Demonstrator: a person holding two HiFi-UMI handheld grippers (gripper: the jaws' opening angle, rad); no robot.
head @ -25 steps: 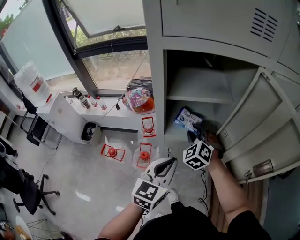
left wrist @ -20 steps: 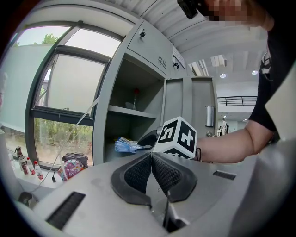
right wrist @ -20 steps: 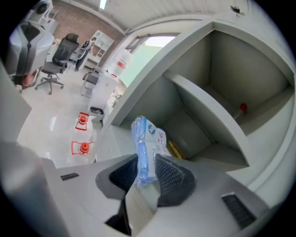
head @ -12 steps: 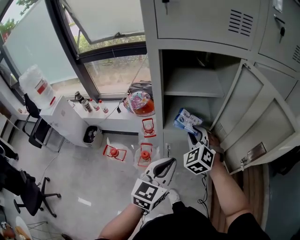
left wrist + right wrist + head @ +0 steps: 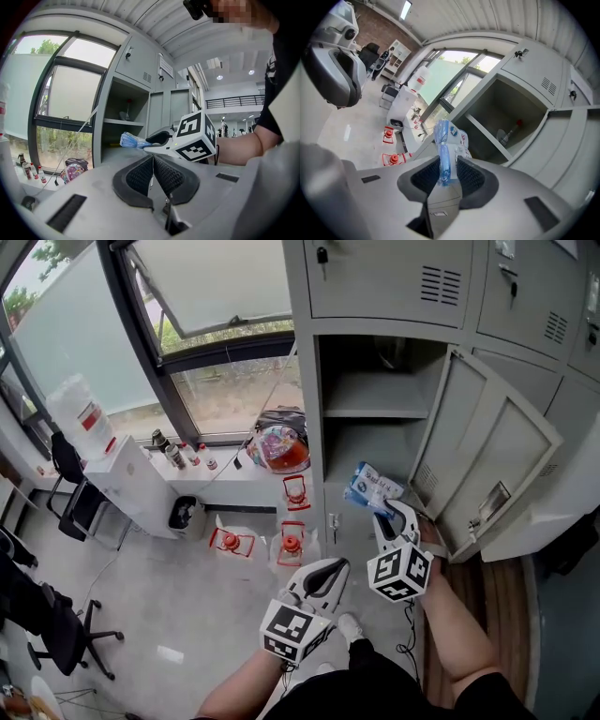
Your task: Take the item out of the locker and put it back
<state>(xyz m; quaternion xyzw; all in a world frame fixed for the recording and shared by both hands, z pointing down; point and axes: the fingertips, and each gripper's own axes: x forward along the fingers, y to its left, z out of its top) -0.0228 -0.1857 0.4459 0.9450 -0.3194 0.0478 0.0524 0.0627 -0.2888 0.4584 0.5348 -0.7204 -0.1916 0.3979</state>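
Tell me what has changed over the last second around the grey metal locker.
The right gripper, still shut on the blue-and-white plastic packet, has drawn it back from inside the lower compartment of the grey metal locker to its front edge. Nothing was let go. The left gripper stays shut and empty; the locker door stays open.

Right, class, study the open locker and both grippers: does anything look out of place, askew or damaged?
Nothing looks damaged or spilled. Only the blue packet is out of place: the right gripper pinches its end in front of the locker.
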